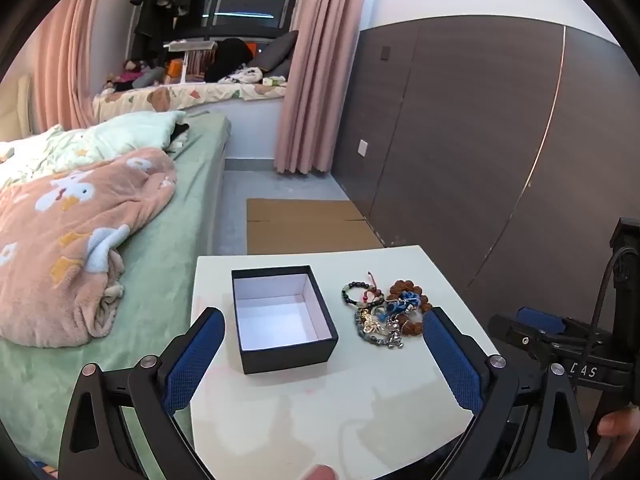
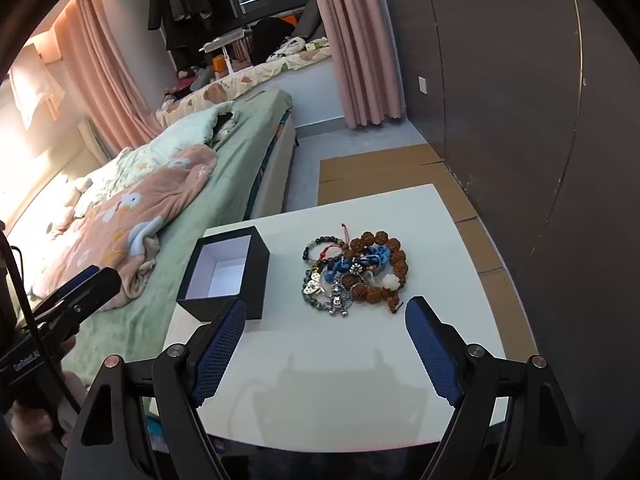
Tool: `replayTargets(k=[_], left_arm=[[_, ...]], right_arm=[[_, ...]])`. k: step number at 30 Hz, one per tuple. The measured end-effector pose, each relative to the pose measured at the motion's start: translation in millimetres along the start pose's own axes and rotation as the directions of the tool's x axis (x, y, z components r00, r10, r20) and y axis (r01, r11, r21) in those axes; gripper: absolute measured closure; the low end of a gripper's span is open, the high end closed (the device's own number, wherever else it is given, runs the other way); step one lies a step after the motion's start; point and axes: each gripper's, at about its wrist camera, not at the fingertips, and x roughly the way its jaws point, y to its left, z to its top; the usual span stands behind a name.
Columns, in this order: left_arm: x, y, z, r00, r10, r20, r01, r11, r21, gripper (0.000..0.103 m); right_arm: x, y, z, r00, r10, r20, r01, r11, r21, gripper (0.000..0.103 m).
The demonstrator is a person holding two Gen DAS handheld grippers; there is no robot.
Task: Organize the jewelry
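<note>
A black box [image 1: 280, 316] [image 2: 226, 270] with a white, empty inside sits open on the small white table [image 1: 340, 408] [image 2: 352, 364]. To its right lies a tangled pile of jewelry [image 1: 386, 312] [image 2: 354, 270]: brown bead bracelets, dark bead strings, blue cord and silver charms. My left gripper [image 1: 322, 318] hovers over the table's near side, open, with the box between its blue fingertips' lines but untouched. My right gripper [image 2: 326, 308] is open just short of the pile, holding nothing. The right tool [image 1: 560, 344] shows at the left view's right edge.
A bed [image 1: 100, 240] with a green sheet and a pink blanket runs along the table's left side. Flat cardboard [image 1: 304, 224] lies on the floor beyond the table. A dark wardrobe wall [image 1: 480, 140] stands to the right. A hand [image 1: 618, 426] grips the right tool.
</note>
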Motion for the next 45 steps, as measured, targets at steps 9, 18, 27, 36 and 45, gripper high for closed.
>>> replayTargets(k=[9, 18, 27, 36, 45], left_arm=[[-11.1, -6.6, -3.9, 0.999, -0.034, 0.013, 0.034, 0.999, 0.014, 0.004], [-10.7, -10.1, -6.9, 0.998, -0.065, 0.012, 0.064, 0.998, 0.023, 0.004], [-10.6, -12.5, -8.9, 0.998, -0.060, 0.037, 0.060, 0.998, 0.020, 0.004], [-12.1, -14.2, -8.0, 0.997, -0.037, 0.072, 0.035, 0.999, 0.023, 0.004], [-19.1, -16.8, -7.2, 0.996, -0.050, 0.080, 0.049, 0.999, 0.021, 0.004]], right_arm=[[-3.6, 0.0, 2.2, 1.000, -0.003, 0.020, 0.003, 1.000, 0.009, 0.021], [-8.3, 6.6, 2.9, 0.999, -0.034, 0.043, 0.034, 0.999, -0.019, 0.021], [-9.6, 4.2, -0.5, 0.997, -0.058, 0.051, 0.059, 0.998, -0.022, 0.021], [-9.3, 1.6, -0.3, 0.997, -0.058, 0.054, 0.059, 0.998, -0.020, 0.021], [-10.6, 3.7, 0.2, 0.996, -0.071, 0.059, 0.072, 0.997, -0.025, 0.021]])
